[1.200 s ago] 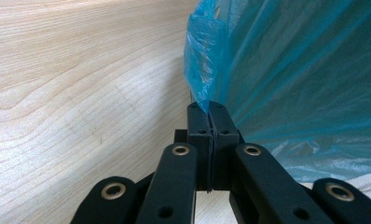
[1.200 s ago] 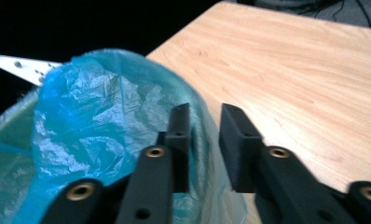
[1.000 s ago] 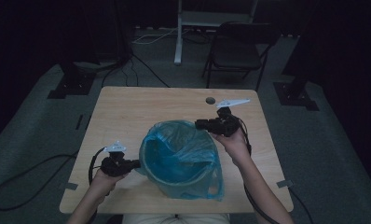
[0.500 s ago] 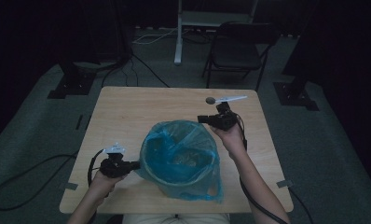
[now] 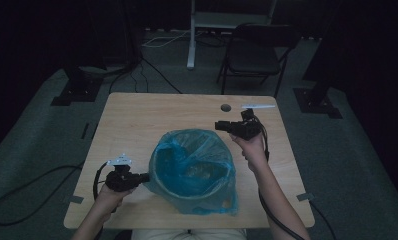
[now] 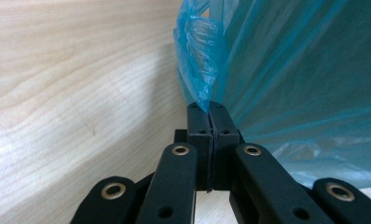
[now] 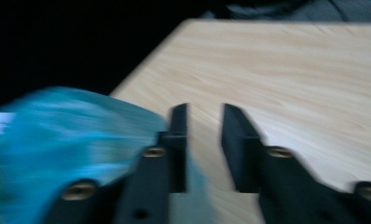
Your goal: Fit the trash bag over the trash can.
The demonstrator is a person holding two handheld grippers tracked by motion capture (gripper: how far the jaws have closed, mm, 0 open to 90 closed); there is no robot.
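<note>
Tension on the blue bag liner (image 5: 194, 170), draped over a bin at the table's (image 5: 137, 120) near edge, comes from the left gripper (image 6: 207, 109) pinching its film, while the right gripper (image 7: 203, 126), jaws just parted and empty, stands beside the rim.

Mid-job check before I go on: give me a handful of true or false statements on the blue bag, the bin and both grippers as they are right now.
1. The left gripper is clamped on a fold of the blue bag. True.
2. The right gripper holds the bag's rim. False: its jaws have just been opening, nothing is between them, and the bag lies beside them.
3. The bag lines a bin standing on the wooden table. True.
4. The bag lies flat and folded on the table. False: it is spread open over the bin.
5. The folding chair stands on the floor beyond the table. True.
</note>
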